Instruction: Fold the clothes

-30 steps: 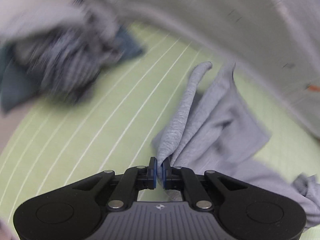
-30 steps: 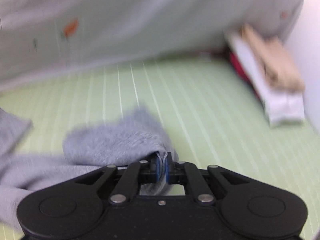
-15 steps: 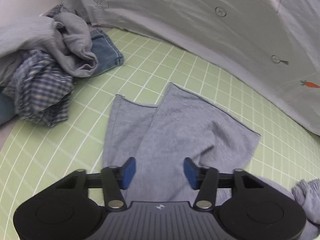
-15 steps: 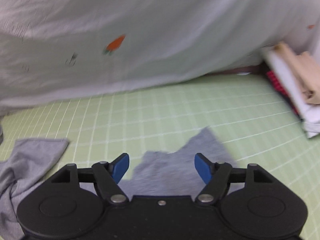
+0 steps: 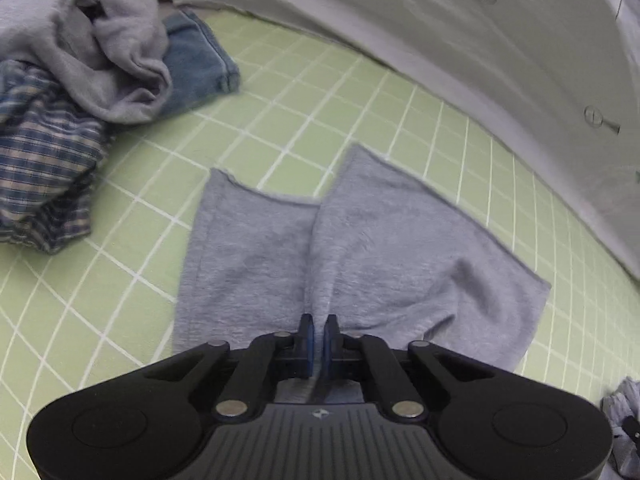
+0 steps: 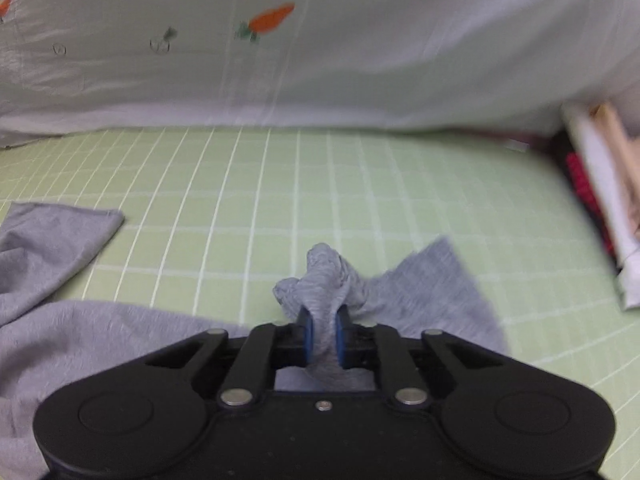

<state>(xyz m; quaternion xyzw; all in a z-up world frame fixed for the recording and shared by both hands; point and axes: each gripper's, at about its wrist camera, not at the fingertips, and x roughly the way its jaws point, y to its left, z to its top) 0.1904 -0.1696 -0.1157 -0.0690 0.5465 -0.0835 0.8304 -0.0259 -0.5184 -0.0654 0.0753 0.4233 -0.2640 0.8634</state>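
Fingers of the left gripper (image 5: pixel 319 334) have just closed on a pinch of the grey garment (image 5: pixel 360 256), which lies spread on the green gridded mat (image 5: pixel 132 264); those of the right gripper (image 6: pixel 322 334) have just closed on its bunched edge. To fold well, lift both pinches together, keep the cloth taut, and clear the clothes pile (image 5: pixel 76 92).

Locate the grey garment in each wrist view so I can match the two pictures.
Left wrist: the grey garment lies flat at centre, two panels fanning away from the left tool, which pinches a fold.
Right wrist: the same garment sits at lower centre and left, a bunch pinched in the right tool.
Shared landmark: the green grid mat.
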